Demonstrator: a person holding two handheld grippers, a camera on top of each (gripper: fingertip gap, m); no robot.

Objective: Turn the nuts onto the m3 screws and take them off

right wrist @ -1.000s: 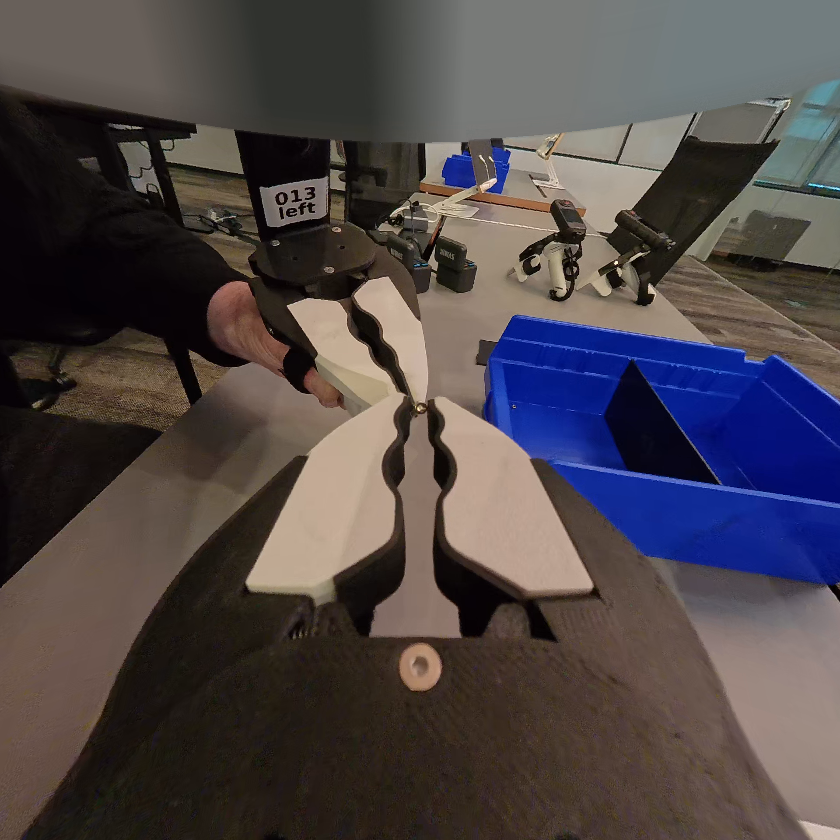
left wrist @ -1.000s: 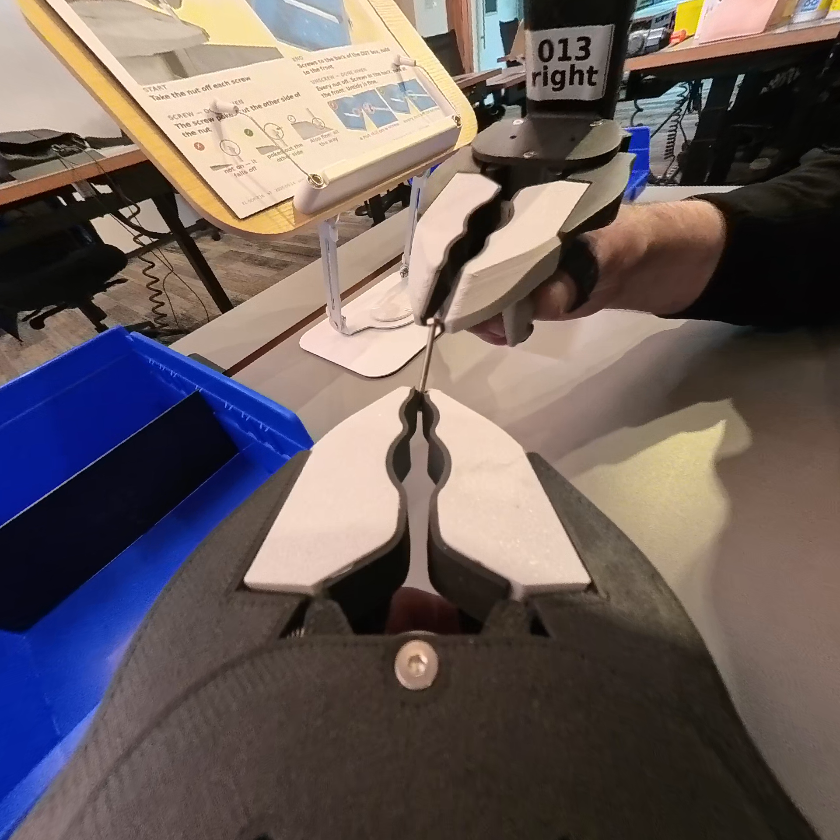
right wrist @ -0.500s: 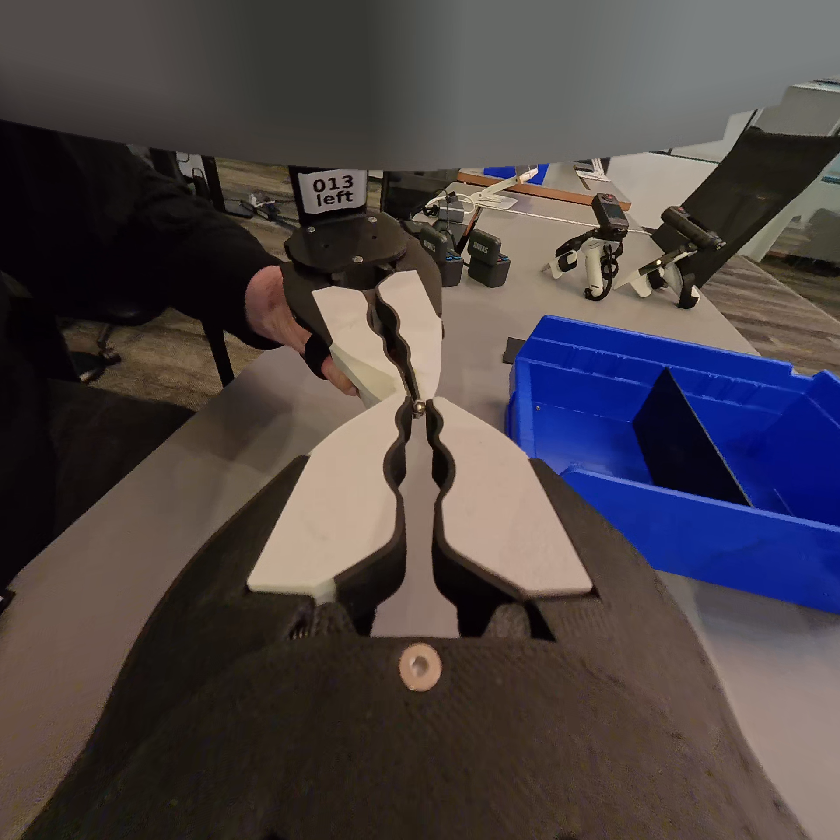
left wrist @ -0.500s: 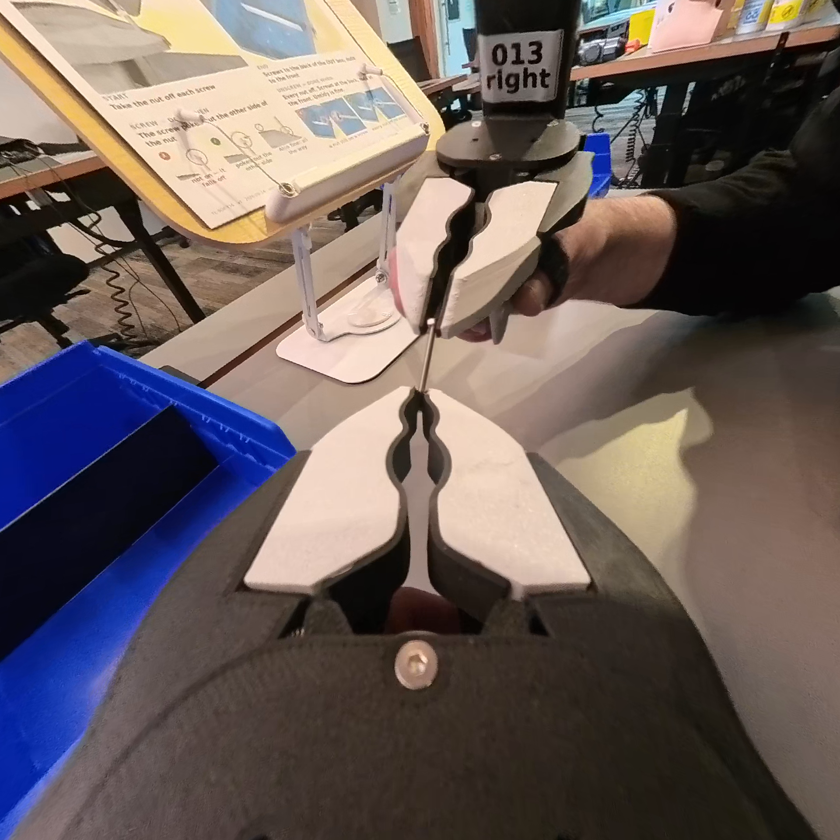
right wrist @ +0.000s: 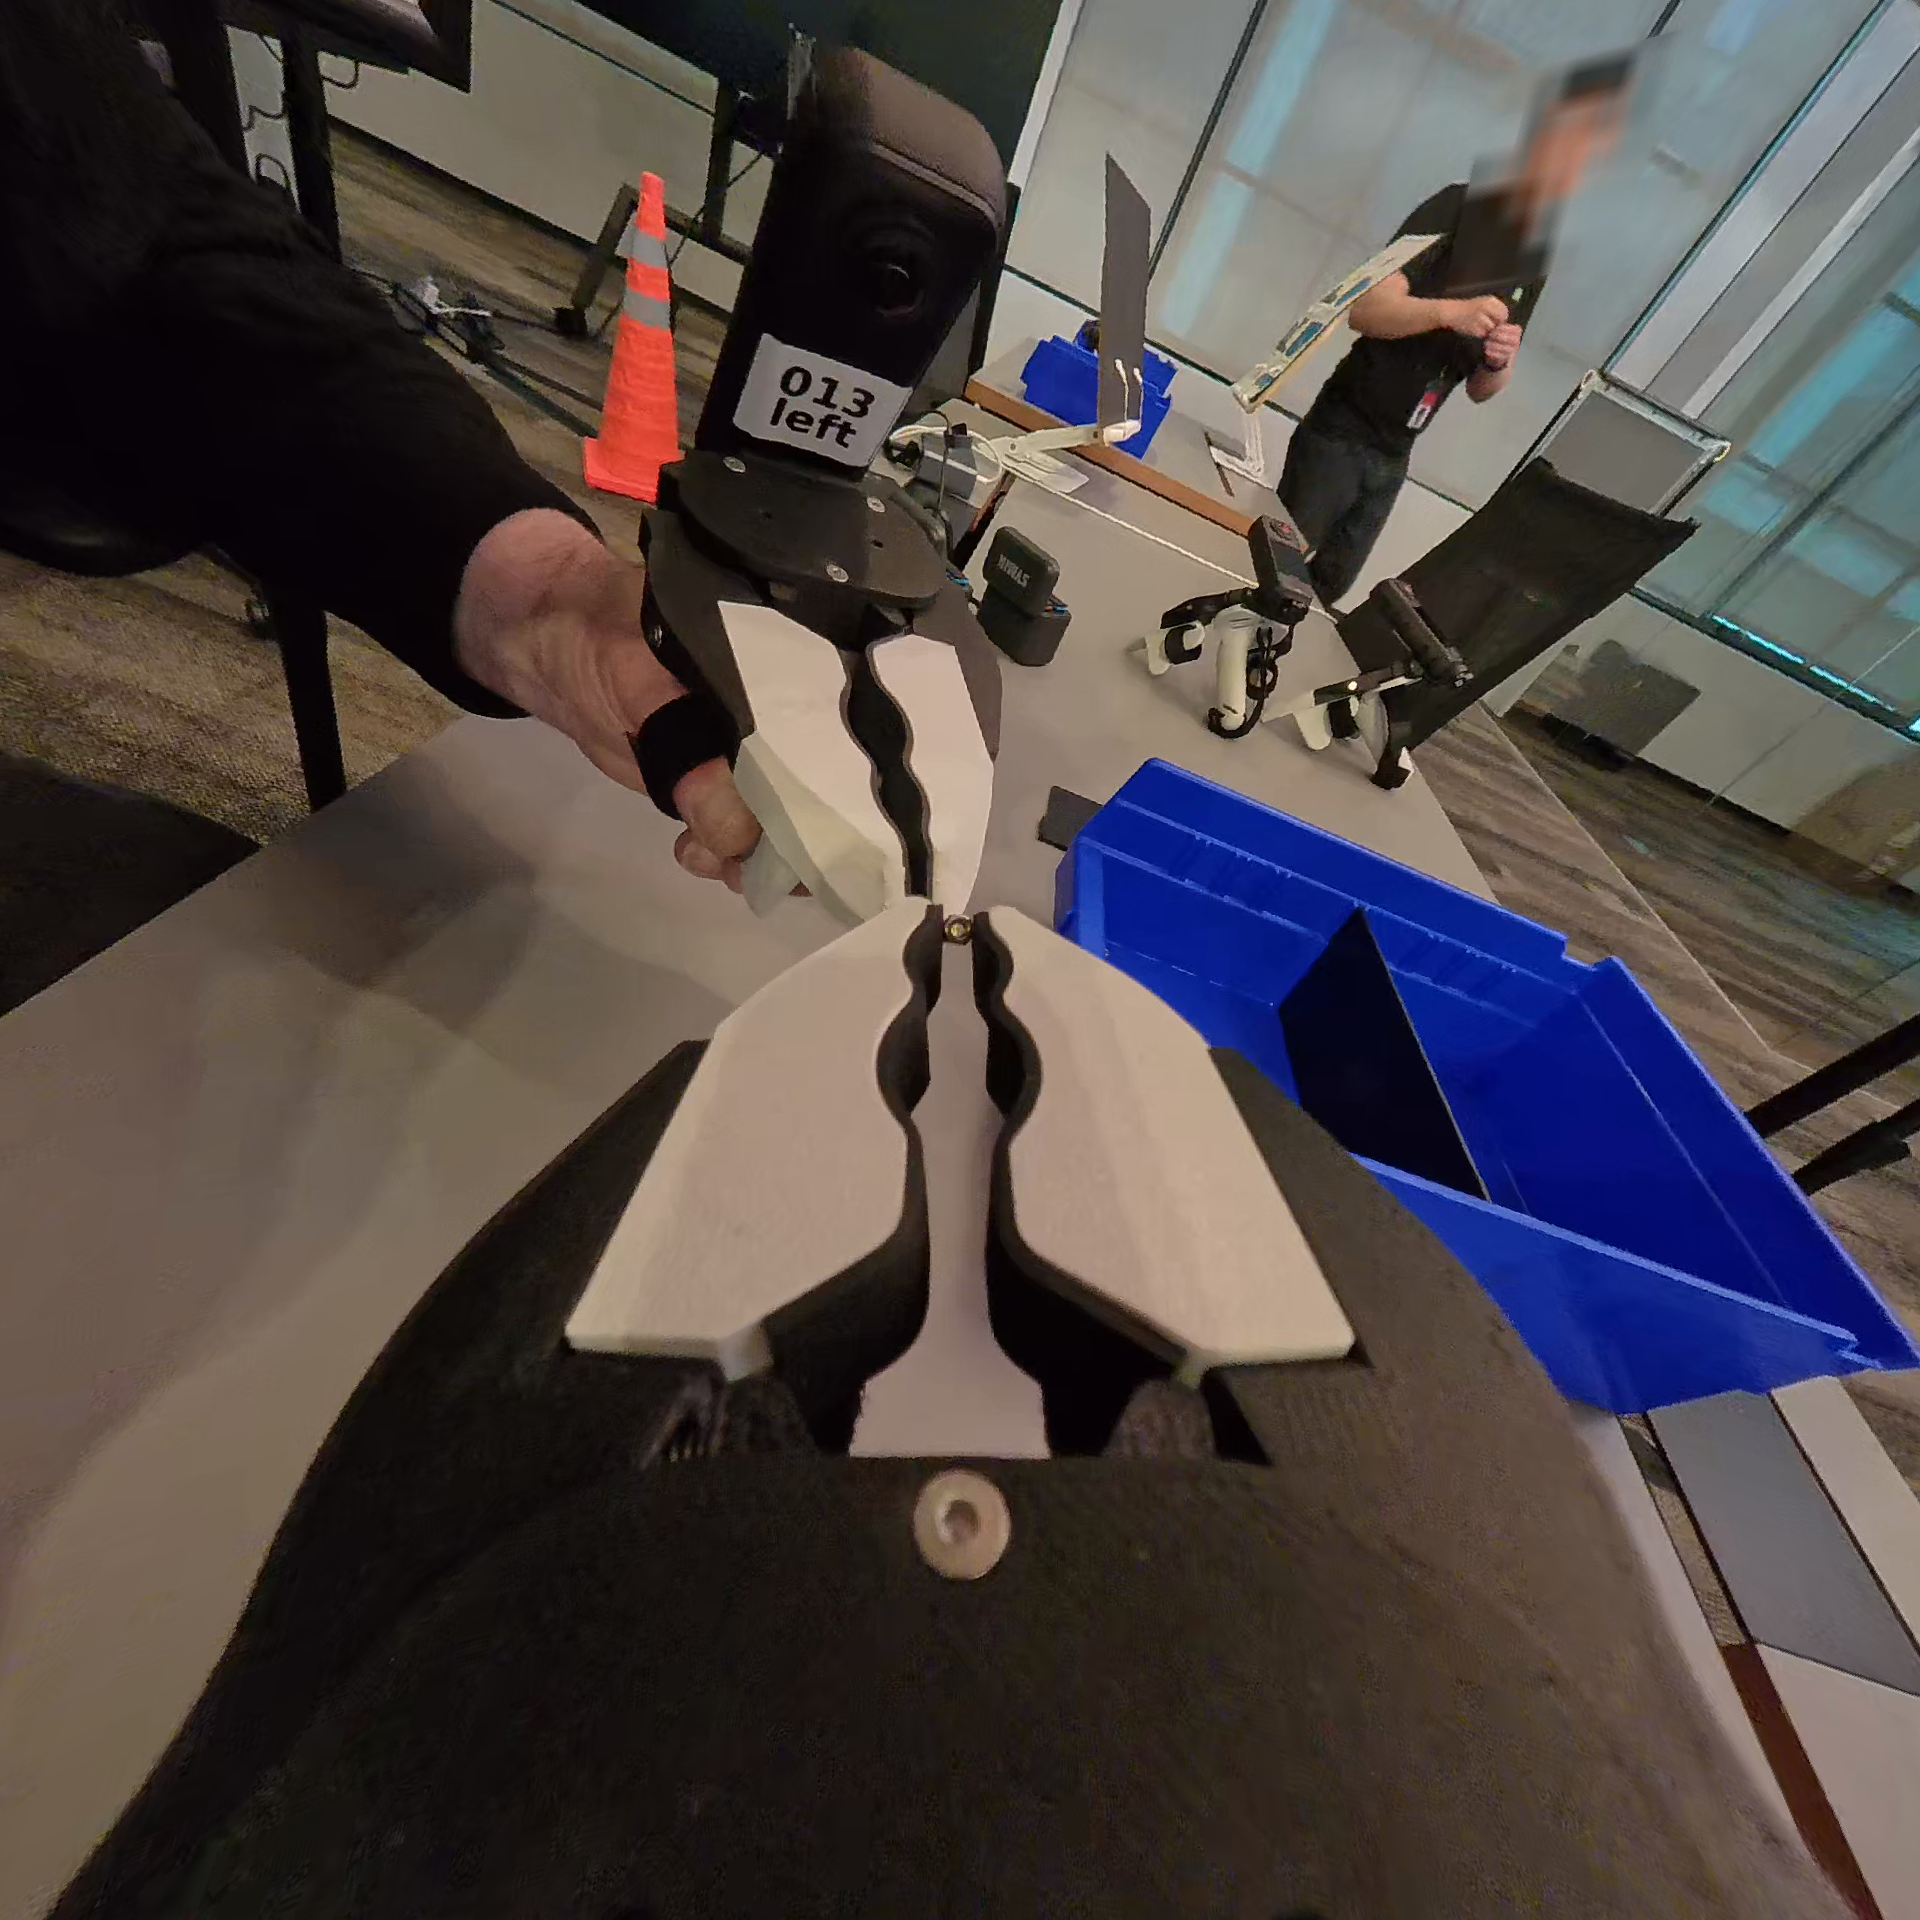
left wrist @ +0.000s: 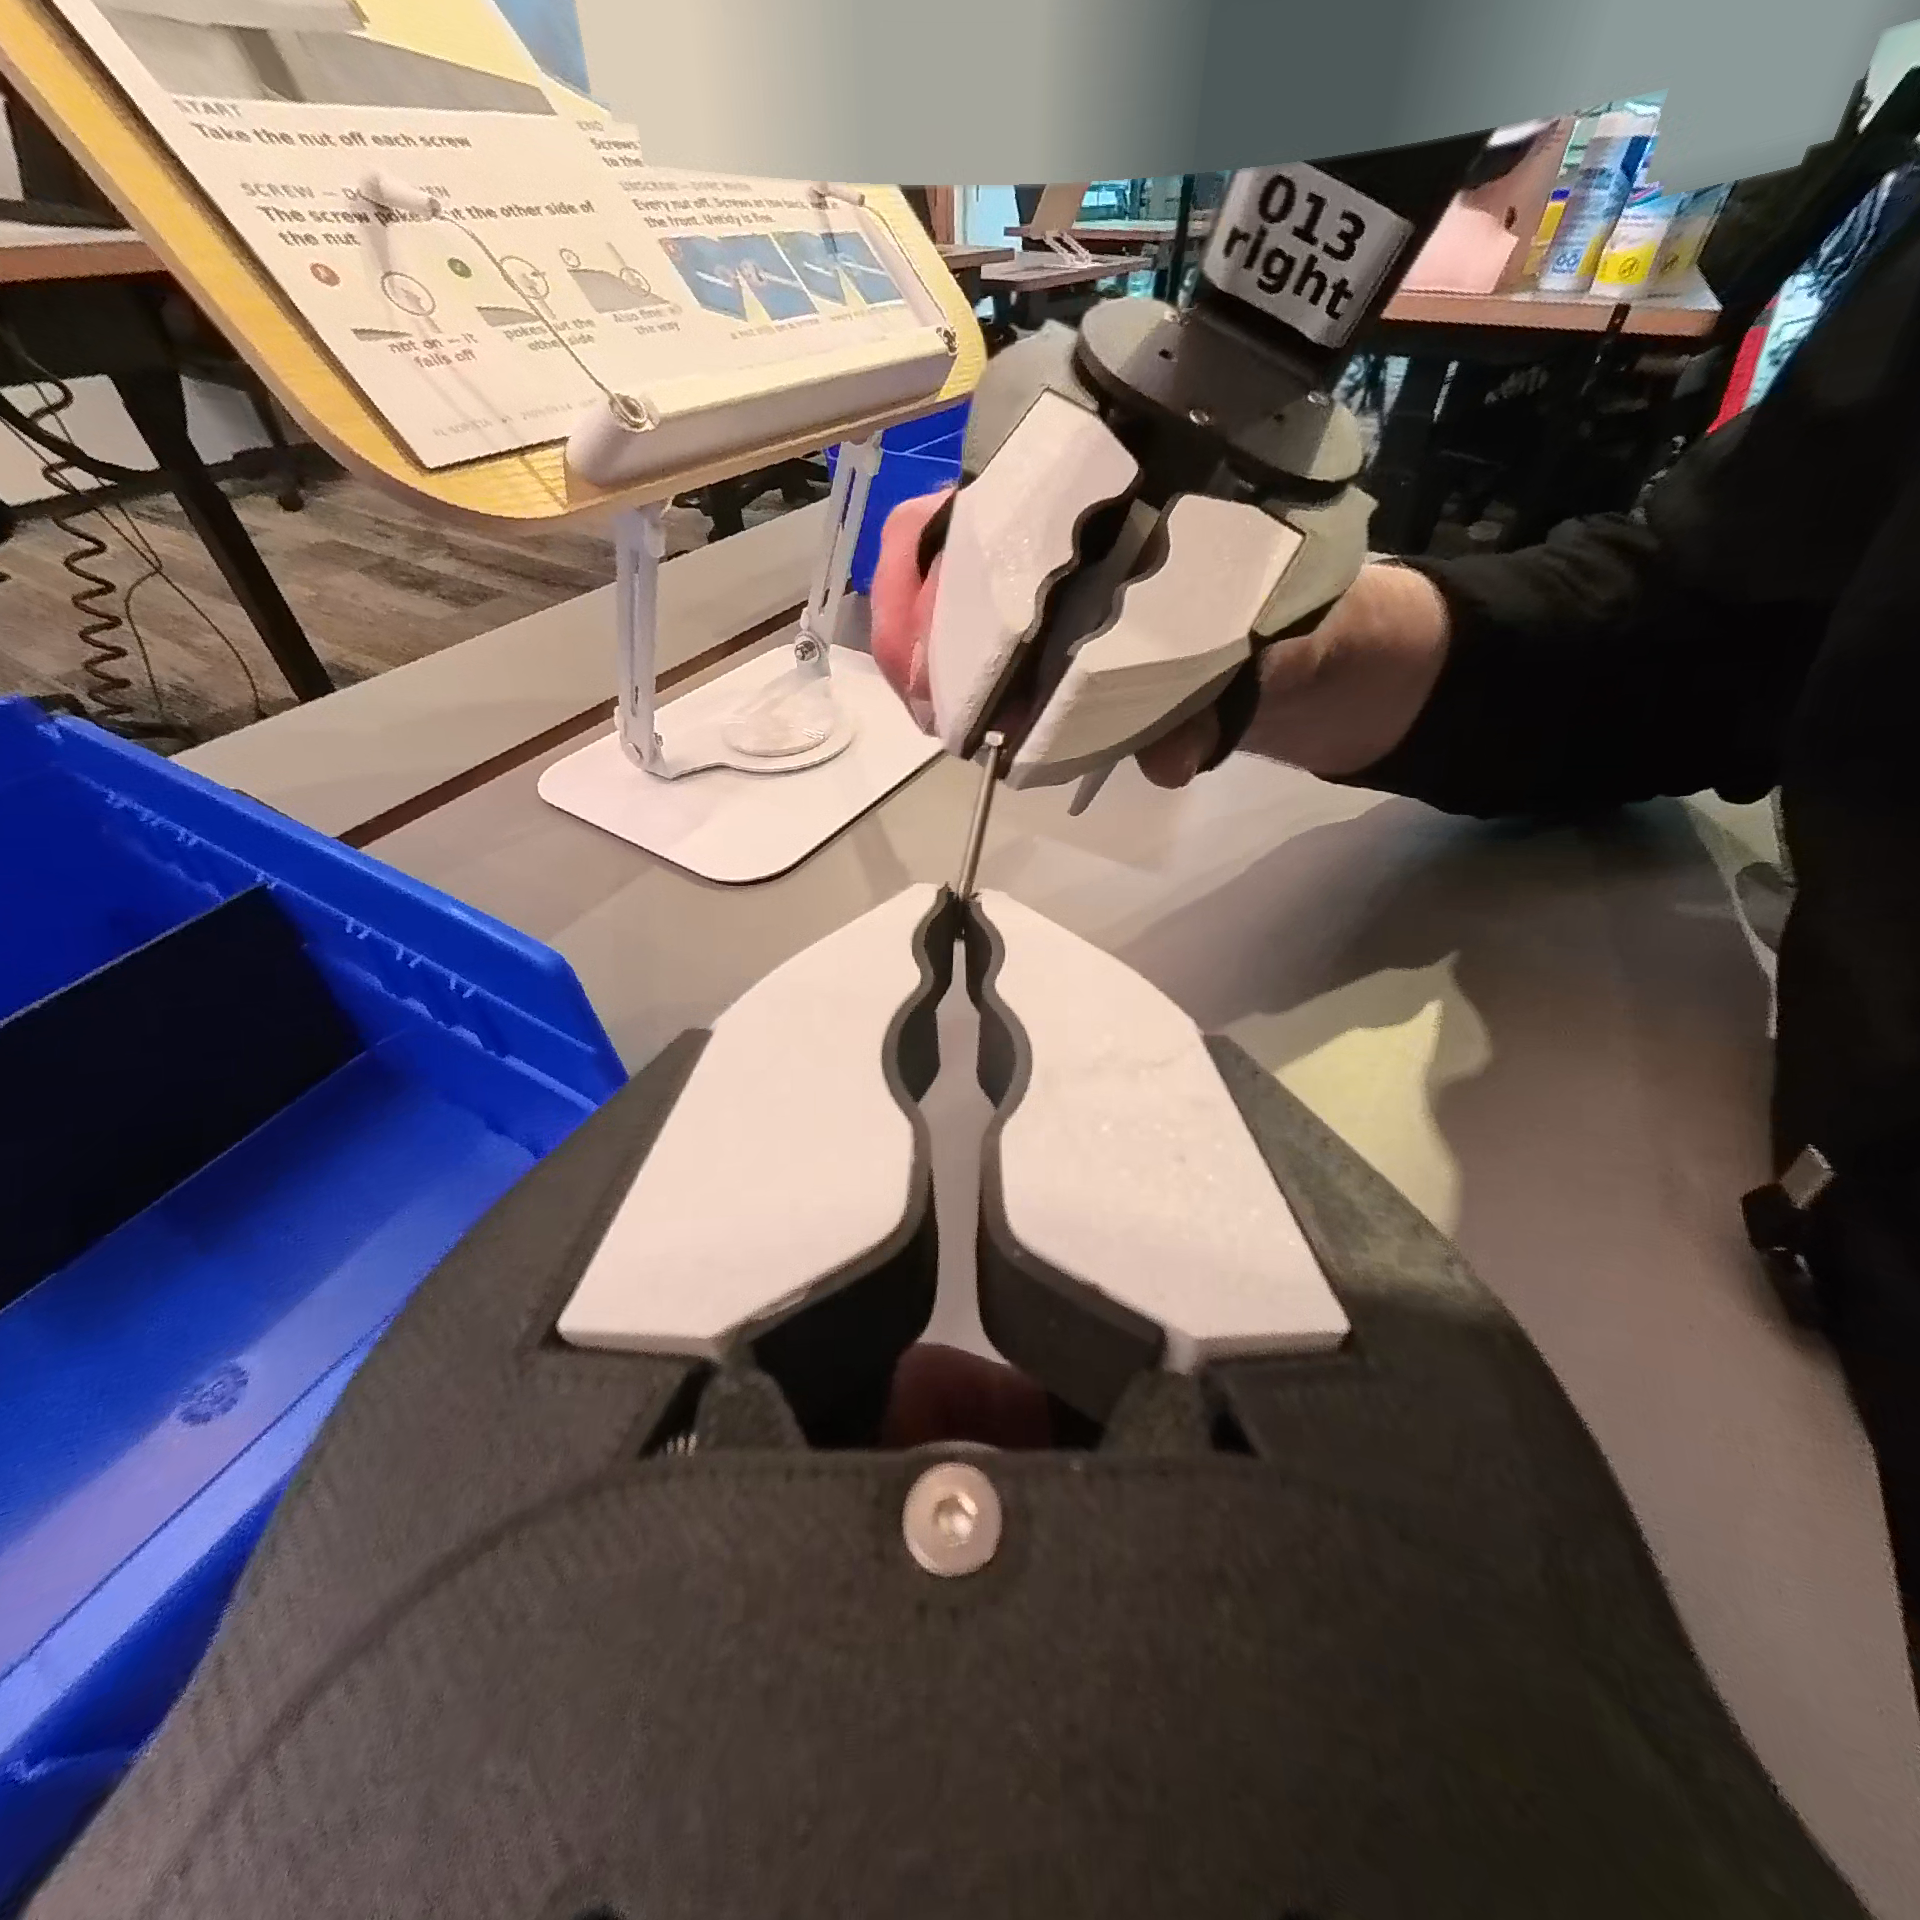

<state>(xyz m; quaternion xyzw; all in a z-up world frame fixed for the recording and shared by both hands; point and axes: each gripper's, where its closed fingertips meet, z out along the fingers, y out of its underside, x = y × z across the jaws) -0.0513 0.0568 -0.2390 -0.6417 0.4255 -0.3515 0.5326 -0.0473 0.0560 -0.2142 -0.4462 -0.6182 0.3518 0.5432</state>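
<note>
A thin m3 screw (left wrist: 977, 821) spans the gap between my two grippers above the grey table (left wrist: 1507, 883). My left gripper (left wrist: 961, 906) is shut on the screw's lower end; any nut between its tips is hidden. My right gripper (left wrist: 1000, 743) comes down from above, tilted, and is shut on the screw's upper end. In the right wrist view my right gripper (right wrist: 956, 928) pinches a small round metal end of the screw (right wrist: 957, 928), seen end-on. The left gripper (right wrist: 928, 883) meets it tip to tip just beyond.
A blue divided bin (left wrist: 436, 935) stands at the left, and on the right in the right wrist view (right wrist: 1558, 1257). An instruction board on a white stand (left wrist: 623, 436) is behind. Farther off are an orange cone (right wrist: 639, 343), spare grippers (right wrist: 1247, 644) and a standing person (right wrist: 1382, 416). The grippers are tip to tip, or close to it.
My right gripper has rolled about the screw's axis and now leans to one side. Both grippers have stayed shut on the screw, tip to tip.
</note>
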